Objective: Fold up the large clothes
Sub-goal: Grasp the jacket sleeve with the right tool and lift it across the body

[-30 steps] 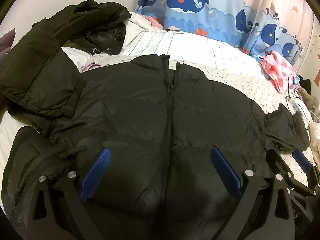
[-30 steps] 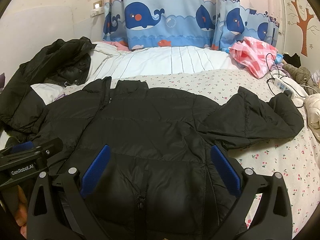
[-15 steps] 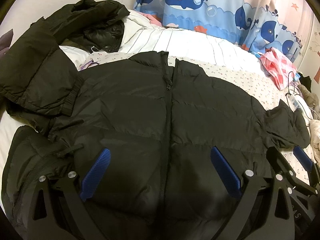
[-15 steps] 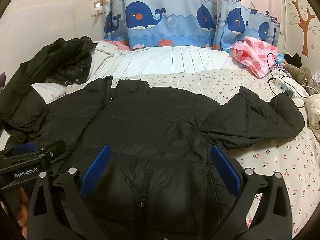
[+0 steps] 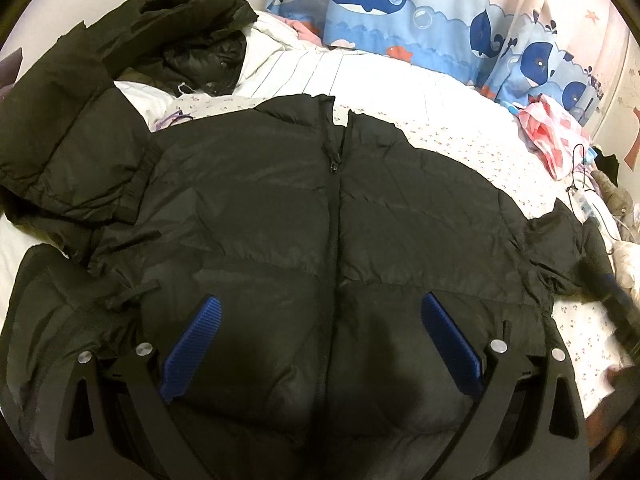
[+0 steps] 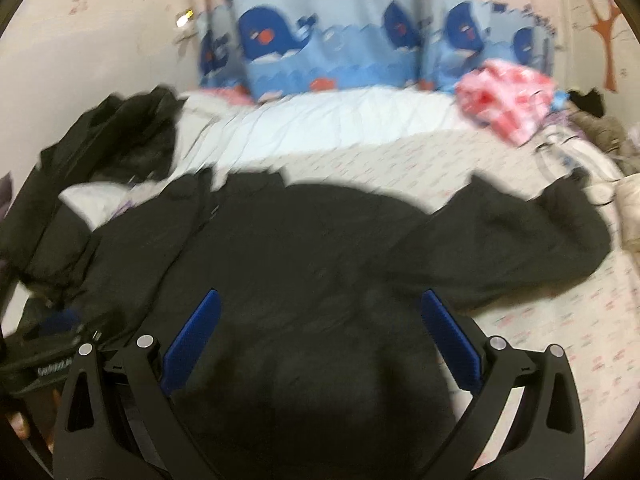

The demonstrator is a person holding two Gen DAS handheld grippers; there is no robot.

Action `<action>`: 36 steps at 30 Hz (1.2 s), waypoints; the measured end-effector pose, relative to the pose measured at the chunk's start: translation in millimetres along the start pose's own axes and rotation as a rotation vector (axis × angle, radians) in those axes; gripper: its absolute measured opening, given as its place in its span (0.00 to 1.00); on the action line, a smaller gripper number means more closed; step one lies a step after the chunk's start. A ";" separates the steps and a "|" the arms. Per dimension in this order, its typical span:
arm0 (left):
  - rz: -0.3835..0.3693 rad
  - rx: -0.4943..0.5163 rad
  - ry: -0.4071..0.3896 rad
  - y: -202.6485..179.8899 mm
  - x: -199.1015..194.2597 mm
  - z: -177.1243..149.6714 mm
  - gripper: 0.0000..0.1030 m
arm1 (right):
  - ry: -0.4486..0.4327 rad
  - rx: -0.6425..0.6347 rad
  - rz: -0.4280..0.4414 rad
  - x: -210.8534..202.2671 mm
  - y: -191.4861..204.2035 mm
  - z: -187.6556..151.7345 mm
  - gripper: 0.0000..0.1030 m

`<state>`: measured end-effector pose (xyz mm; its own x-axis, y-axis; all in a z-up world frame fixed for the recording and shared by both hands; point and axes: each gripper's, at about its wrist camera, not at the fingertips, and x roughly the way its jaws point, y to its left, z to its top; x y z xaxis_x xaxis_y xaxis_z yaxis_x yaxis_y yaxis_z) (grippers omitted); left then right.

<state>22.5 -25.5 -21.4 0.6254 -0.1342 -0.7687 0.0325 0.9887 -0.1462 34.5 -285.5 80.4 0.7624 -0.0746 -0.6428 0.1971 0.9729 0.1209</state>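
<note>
— Both grippers are spread wide and hold nothing: the left gripper (image 5: 320, 336) hangs over the hem of the black puffer jacket (image 5: 320, 220), and the right gripper (image 6: 320, 332) hovers over the same jacket nearer its right side.

— Where does the jacket lie?

— Flat and zipped on the bed (image 5: 460, 112), front up, collar toward the whale curtain (image 5: 400, 20). Its right sleeve (image 6: 520, 240) is stretched out over the flowered sheet; the other sleeve is bunched against a second dark coat (image 5: 72, 128).

— So the step?

— Probably bringing a sleeve in. I'd pinch the cuff end, lift it clear, and lay it straight across the chest so the padding doesn't bunch. The right view is blurred, so contact there is unclear.
</note>
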 end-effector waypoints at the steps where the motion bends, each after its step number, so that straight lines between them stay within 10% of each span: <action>1: -0.003 0.000 0.001 -0.3 0.2 0.0 0.93 | -0.010 0.030 -0.003 -6.1 -17.9 6.9 0.94; 10: -0.032 -0.048 0.025 12.3 3.4 0.0 0.93 | 0.130 0.621 0.017 30.5 -298.4 7.4 0.94; 17: -0.032 -0.092 0.038 19.9 11.1 1.3 0.93 | 0.159 0.801 0.127 112.4 -390.4 0.9 0.94; 18: -0.031 -0.093 0.038 19.3 12.1 1.8 0.93 | 0.113 0.800 0.178 119.1 -393.5 5.8 0.89; 21: -0.035 -0.088 0.040 17.3 14.0 2.3 0.93 | 0.080 0.810 0.283 135.8 -399.6 18.9 0.08; 23: -0.045 -0.088 0.032 15.9 13.1 3.5 0.93 | 0.007 0.751 0.255 120.7 -396.4 37.0 0.05; 28: -0.090 -0.130 -0.017 19.2 3.7 7.3 0.93 | -0.261 0.521 0.241 29.5 -379.7 94.8 0.04; 31: -0.079 -0.114 0.013 17.5 11.8 6.6 0.93 | -0.152 0.524 0.242 48.3 -381.2 76.9 0.11; 34: -0.076 -0.110 0.035 16.3 17.1 4.7 0.93 | 0.039 0.740 0.280 92.6 -404.0 20.7 0.50; 36: -0.076 -0.101 0.028 16.5 14.8 4.1 0.93 | 0.041 0.894 0.318 104.9 -420.0 -11.9 0.52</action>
<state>35.4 -10.9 -32.6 0.6017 -0.2122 -0.7700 -0.0005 0.9640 -0.2660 24.4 -699.4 -46.8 0.8425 0.1892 -0.5043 0.3959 0.4174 0.8180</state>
